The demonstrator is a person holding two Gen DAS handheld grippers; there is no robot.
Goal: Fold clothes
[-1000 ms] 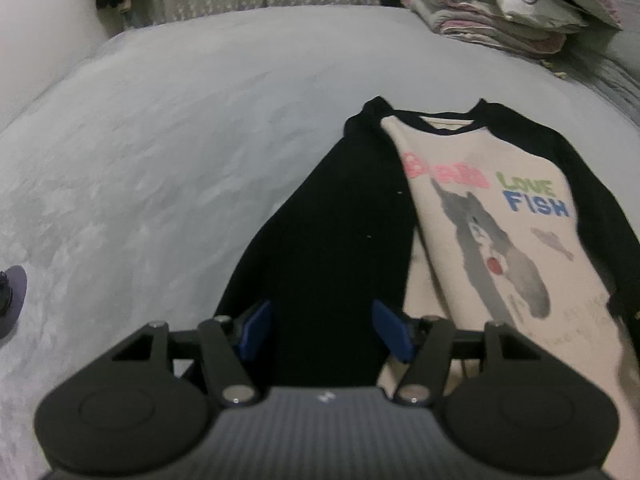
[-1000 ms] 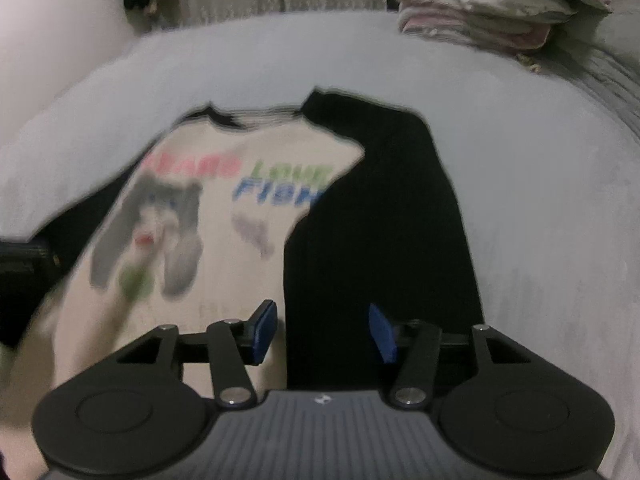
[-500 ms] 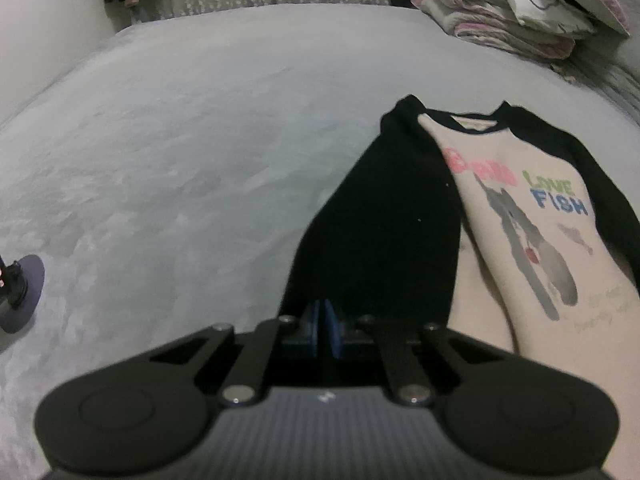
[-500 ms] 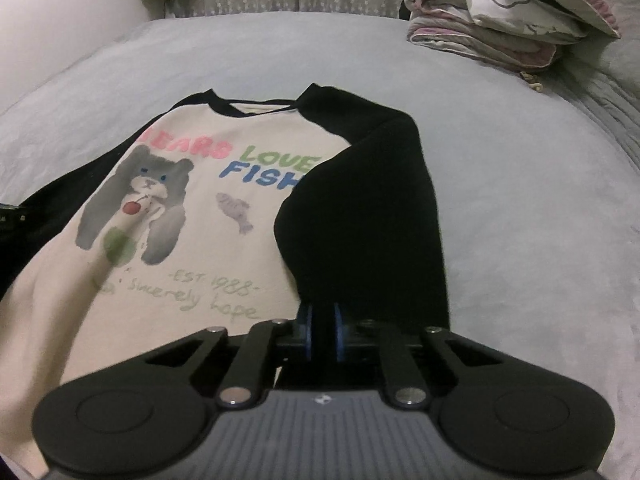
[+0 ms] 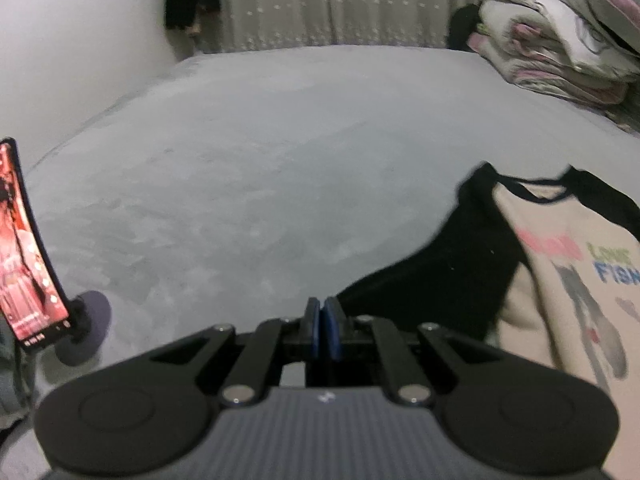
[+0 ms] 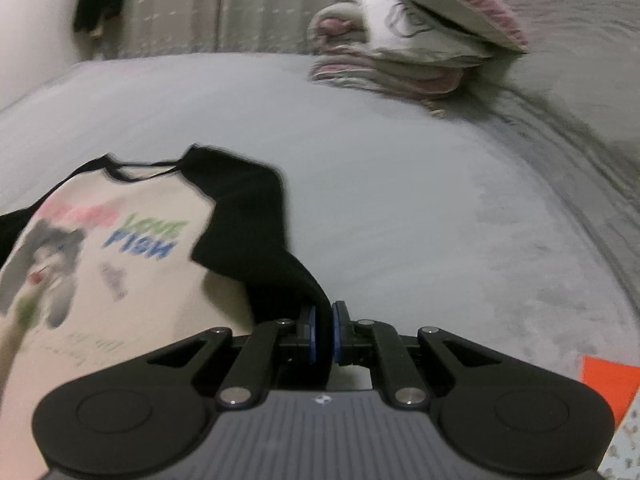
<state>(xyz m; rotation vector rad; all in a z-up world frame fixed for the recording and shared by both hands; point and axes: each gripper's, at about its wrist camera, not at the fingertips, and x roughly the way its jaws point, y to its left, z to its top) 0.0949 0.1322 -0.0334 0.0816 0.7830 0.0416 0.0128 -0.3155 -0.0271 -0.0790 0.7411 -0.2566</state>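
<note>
Sweatshirt on the grey bed: cream front, bear print, black sleeves. Both sleeves now pulled taut, each hand-held gripper, left and right, having just clamped narrow on a black cuff and drawn back.

The grey bed cover looks like matt, napped plush. The cream-and-black printed shirt seems soft matt cloth, though blurred.

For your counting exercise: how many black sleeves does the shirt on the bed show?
2. The left sleeve leads to the left gripper; the right sleeve leads to the right gripper.
</note>
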